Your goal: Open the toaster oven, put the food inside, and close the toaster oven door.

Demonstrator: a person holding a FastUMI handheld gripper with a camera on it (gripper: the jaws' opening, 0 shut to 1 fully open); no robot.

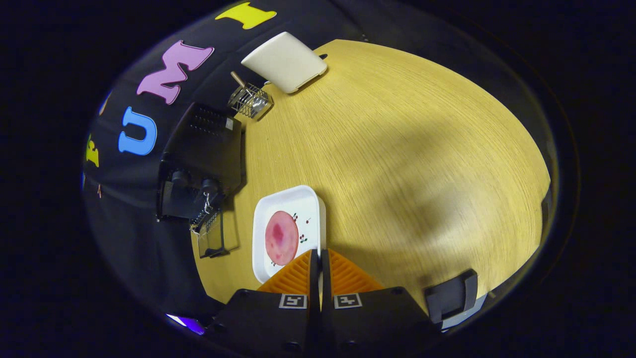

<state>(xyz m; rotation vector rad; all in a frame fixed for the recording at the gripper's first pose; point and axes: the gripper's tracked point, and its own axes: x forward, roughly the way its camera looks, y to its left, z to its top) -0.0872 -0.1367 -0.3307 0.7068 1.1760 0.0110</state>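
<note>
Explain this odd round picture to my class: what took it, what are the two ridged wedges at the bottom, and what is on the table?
A camera rides on a hand-held gripper and looks forward along its two fingers; those are the wedges. Its jaws are closed together and appear to pinch the near edge of a white plate carrying a round pink slice of food. Beside the plate stands a black toaster oven with its glass door folded down open. Beyond it on the wooden table sit a small wire basket and a cream pad.

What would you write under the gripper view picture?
Shut gripper over plate of food, toaster oven door open.
</note>
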